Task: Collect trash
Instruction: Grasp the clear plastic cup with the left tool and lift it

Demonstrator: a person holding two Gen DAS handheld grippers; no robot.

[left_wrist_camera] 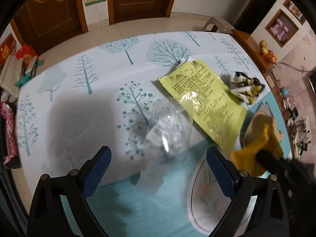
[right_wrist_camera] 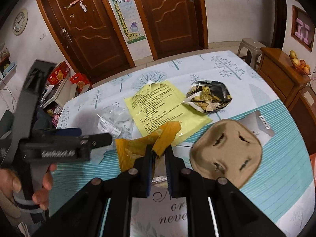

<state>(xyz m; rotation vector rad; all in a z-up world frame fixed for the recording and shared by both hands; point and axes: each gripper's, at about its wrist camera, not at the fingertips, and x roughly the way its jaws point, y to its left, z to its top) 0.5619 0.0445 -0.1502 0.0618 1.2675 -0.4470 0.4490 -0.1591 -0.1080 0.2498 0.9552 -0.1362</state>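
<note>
Blurred, covered and cut-off parts of the trash scene

In the left wrist view the clear bag [left_wrist_camera: 167, 126] is smeared by motion, so its contents cannot be read, and the orange wrapper [left_wrist_camera: 254, 154] with the brown cup carrier [left_wrist_camera: 262, 122] at the right is blurred and partly covered by the right tool [left_wrist_camera: 264, 158]. The print on the yellow packet [right_wrist_camera: 158, 106] is too small to read in either view. In the right wrist view the wrapper's near end is hidden between the tool's fingers [right_wrist_camera: 147, 169], the left tool [right_wrist_camera: 94, 136] is motion-blurred, and the hand [right_wrist_camera: 42, 185] holding it is cut by the left edge. The card [right_wrist_camera: 171, 209] on the tabletop [right_wrist_camera: 276, 177] shows only part of its lettering.
</note>
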